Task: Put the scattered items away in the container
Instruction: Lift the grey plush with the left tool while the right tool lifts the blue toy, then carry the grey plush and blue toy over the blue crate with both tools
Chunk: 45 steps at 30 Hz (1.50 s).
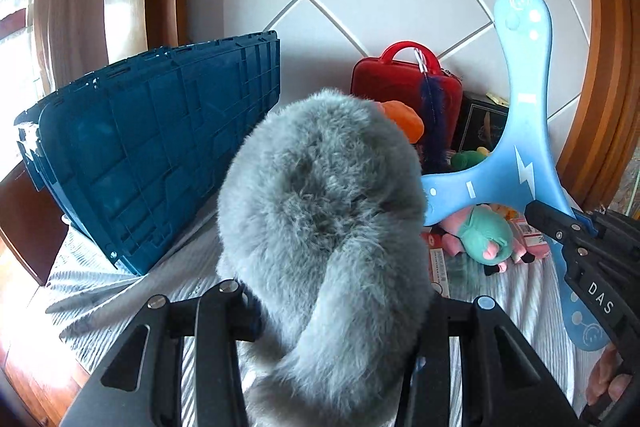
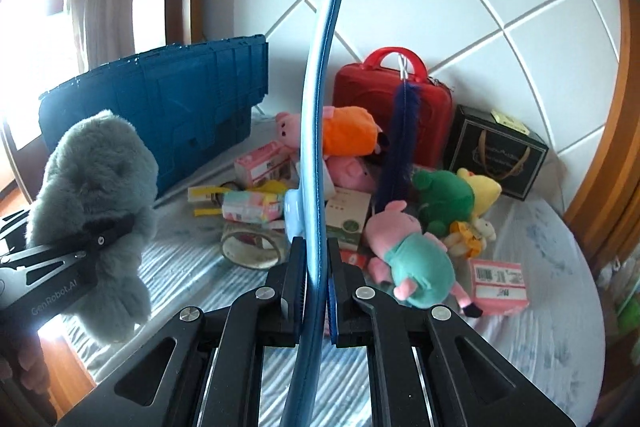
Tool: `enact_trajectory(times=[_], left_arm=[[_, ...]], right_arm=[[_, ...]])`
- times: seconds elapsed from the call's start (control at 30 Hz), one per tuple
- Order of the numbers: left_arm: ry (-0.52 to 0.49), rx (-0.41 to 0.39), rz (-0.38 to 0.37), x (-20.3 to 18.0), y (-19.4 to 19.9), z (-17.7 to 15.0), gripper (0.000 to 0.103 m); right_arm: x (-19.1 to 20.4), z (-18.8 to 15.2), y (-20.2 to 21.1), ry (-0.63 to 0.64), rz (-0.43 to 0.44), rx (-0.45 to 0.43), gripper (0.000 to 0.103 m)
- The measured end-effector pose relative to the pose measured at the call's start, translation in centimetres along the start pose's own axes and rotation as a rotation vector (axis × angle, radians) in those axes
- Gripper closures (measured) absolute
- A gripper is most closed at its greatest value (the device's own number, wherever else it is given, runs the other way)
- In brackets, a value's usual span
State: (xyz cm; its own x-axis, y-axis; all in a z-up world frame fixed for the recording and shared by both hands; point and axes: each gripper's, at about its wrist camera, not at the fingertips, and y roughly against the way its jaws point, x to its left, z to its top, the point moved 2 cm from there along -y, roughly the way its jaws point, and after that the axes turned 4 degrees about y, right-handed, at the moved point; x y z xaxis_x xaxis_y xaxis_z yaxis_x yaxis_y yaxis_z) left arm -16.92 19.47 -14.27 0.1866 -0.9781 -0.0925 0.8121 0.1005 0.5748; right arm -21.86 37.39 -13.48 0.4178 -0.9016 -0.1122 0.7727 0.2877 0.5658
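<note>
While both tongs are carrying loads, the deciding relation is that the blue crate (image 2: 160,115) is lying up and to the left of each of them, at the back of the bed (image 2: 520,327). The left tongs (image 1: 336,301) are pinching the grey plush toy (image 1: 324,211), and they are sitting nearer the crate. The right tongs (image 2: 313,267) are pressing on the light-blue boomerang (image 2: 320,107), its gripped arm standing upright, edge-on to the camera. Plush pigs (image 2: 404,251) and small boxes are lying scattered on the bed.
</note>
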Motion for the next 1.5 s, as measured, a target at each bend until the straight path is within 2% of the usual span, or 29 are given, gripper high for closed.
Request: enact_trajectory(times=[0.23,0.5,0.67,0.83,0.97,1.1,1.2,1.33,1.4,1.5], left_arm=[[-0.016,-0.039,-0.029,0.9,1.0,2.2,0.063],[-0.057,-0.073,-0.059,4.3,1.5,5.5,0.063],[-0.103,-0.067,-0.072,6.2,1.1,8.0,0.063],[-0.104,-0.044,-0.057,7.4,-0.3,11.4,0.063],[-0.098,-0.026,-0.064,8.5,-1.5,14.7,0.063],[-0.095,-0.070,-0.091,10.3,-1.6,19.1,0.063],[-0.115,-0.125,-0.102,12.8,-1.4,22.8,0.063],[-0.165,-0.173,-0.104,18.5,-1.7,27.5,0.063],[-0.181,-0.170,-0.090,22.2,-2.4,29.4,0.063],[-0.212,-0.115,-0.080,27.4,-4.4,31.2,0.063]], right_arm=[[1.9,2.8,0.9,0.007,-0.010,-0.042,0.094],[6.4,6.5,1.3,0.000,-0.030,-0.092,0.094],[9.3,9.0,1.0,-0.016,-0.037,-0.109,0.094],[10.9,12.3,-0.4,-0.038,-0.021,-0.115,0.094],[11.5,15.8,-1.3,-0.027,-0.049,-0.131,0.094],[13.1,19.6,-1.6,-0.012,-0.083,-0.146,0.094],[14.9,22.7,-1.5,-0.007,-0.122,-0.181,0.094],[18.8,27.5,-2.3,-0.030,-0.154,-0.225,0.094],[21.7,30.1,-3.6,-0.051,-0.160,-0.230,0.094],[25.9,33.2,-6.7,-0.073,-0.135,-0.185,0.094]])
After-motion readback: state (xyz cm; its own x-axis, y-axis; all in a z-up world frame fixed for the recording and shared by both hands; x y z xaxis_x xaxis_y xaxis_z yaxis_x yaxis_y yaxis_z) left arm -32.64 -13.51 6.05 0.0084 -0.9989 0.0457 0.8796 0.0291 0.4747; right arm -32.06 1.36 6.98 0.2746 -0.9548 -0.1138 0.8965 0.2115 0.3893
